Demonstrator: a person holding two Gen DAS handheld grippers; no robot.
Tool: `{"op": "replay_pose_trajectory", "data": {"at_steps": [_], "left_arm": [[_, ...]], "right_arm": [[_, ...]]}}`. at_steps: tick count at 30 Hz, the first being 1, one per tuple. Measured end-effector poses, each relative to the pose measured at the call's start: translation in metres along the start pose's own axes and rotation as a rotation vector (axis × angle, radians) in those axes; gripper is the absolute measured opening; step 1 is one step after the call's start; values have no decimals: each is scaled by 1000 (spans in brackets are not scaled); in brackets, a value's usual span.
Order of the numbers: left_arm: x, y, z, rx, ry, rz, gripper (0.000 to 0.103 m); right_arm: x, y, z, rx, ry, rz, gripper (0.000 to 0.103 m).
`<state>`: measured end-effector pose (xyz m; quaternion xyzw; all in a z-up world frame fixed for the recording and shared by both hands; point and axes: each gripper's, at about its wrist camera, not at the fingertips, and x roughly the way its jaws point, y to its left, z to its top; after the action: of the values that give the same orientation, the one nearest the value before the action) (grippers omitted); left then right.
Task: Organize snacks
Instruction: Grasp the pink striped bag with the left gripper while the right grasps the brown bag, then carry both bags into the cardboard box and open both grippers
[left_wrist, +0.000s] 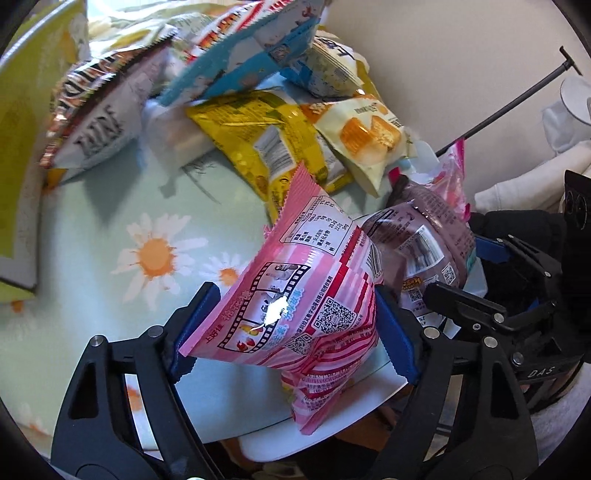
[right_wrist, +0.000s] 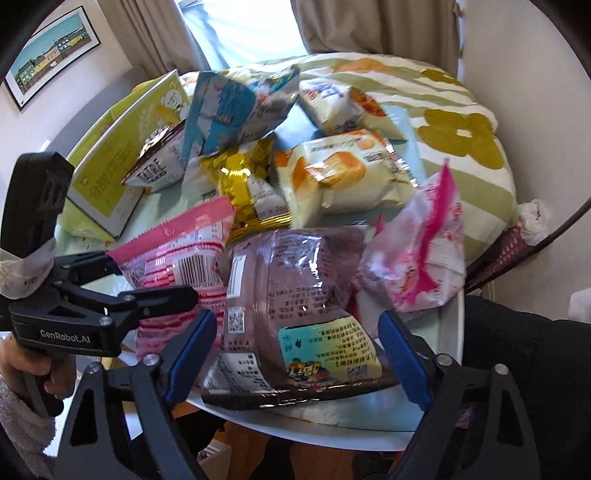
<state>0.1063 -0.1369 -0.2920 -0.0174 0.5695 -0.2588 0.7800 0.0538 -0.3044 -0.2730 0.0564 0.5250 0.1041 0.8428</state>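
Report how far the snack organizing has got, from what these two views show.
Done: nothing looks sorted; the packets lie in a loose heap on the daisy-print table. In hand: the left hand-held gripper brackets the pink striped foil packet, and the right hand-held gripper brackets the brown glossy plastic bag; firm grip cannot be confirmed. Left: the yellow foil packet, the blue-and-white packet and the other snacks.

a pink striped snack bag (left_wrist: 295, 295) lies tilted beside a brownish, seemingly purple-tinted bag (right_wrist: 295, 295) at the table edge.
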Motion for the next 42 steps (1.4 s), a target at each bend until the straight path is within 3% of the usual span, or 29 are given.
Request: {"op": "replay_pose_trajectory", "data": {"at_steps": [8,14,17,28,42], "left_arm": [[-21,17,-7,24,-17,106,80],[-38,31,-12,10,-24,120,75],[-41,34,-15,7,-24,127,74],[-75,23,-11,2,-82,132,67],[-183,38,21,-49,-274,78,66]], "right_arm": [[20,11,5,1,50,51,85],[29,17,7,15,74,74,61],[25,18,8,19,72,76,55],[-15,32,21,12,8,77,54],[-75,80,71,-54,-114,78,54]]}}
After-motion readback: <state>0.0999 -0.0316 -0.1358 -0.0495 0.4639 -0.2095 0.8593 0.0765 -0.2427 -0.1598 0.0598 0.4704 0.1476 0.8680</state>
